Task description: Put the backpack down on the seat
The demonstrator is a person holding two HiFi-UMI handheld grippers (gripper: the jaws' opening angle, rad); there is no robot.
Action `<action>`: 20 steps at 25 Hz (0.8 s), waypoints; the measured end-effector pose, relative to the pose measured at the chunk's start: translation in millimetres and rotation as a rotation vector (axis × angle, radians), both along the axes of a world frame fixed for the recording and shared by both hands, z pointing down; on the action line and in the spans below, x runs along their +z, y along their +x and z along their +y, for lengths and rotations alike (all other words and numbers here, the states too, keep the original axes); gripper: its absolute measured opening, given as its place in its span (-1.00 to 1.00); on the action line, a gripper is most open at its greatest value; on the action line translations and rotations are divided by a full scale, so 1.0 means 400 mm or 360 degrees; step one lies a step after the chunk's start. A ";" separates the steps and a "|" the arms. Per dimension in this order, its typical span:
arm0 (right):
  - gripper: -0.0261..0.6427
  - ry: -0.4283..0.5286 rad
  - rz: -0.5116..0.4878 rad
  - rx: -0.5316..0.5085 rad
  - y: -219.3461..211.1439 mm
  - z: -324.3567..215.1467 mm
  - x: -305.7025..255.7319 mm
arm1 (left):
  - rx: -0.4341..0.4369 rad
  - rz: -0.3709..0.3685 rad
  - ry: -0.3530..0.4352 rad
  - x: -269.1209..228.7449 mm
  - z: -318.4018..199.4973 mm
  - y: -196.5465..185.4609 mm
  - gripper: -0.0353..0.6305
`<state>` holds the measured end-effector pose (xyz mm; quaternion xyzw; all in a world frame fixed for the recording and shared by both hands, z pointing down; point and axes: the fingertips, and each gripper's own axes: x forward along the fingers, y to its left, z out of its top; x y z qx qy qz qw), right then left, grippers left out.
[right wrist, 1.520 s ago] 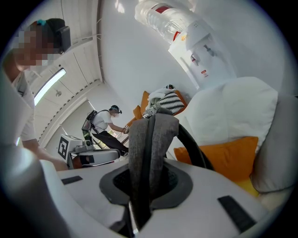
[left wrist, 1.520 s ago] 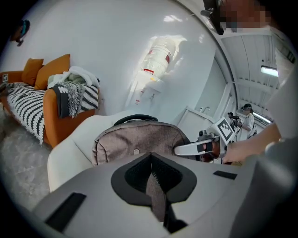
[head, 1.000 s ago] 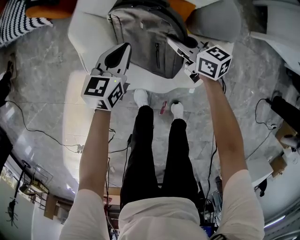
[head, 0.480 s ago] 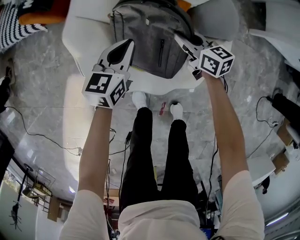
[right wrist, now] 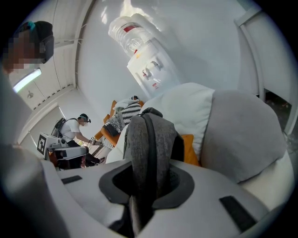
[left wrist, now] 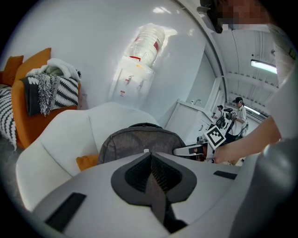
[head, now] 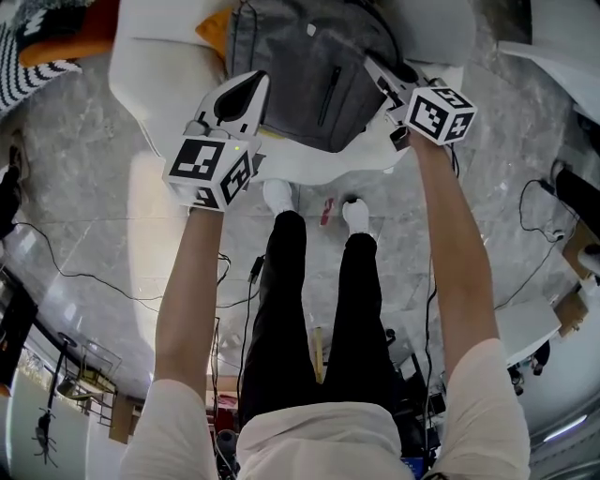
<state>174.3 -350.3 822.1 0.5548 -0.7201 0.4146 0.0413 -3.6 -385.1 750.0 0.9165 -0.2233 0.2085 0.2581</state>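
My right gripper [head: 380,71] is clamped on the grey backpack [head: 309,66] edge at 1 o'clock, left gripper [head: 247,89] jaws together at 11 o'clock, bag over the white seat [head: 314,161]

light: bright, even | glare: glossy floor [head: 94,187] | edges: fisheye-bent, dark-vignetted (both gripper views) | focus: sharp

Your backpack [head: 309,66] is grey, the seat [head: 159,56] white, a cushion [head: 214,26] orange; upper left, you see a black-and-white striped throw [head: 33,82].
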 end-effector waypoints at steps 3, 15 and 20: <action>-0.69 -0.0014 0.0003 0.0051 0.022 0.014 0.013 | 0.0013 -0.0004 -0.0002 0.003 0.008 0.011 -0.84; -0.67 -0.0120 0.0063 0.0237 0.114 0.053 0.101 | 0.0111 0.0002 -0.0020 0.029 0.037 0.074 -0.84; -0.65 -0.0155 0.0032 0.0296 0.136 0.074 0.133 | 0.0142 -0.0010 -0.0028 0.044 0.050 0.083 -0.84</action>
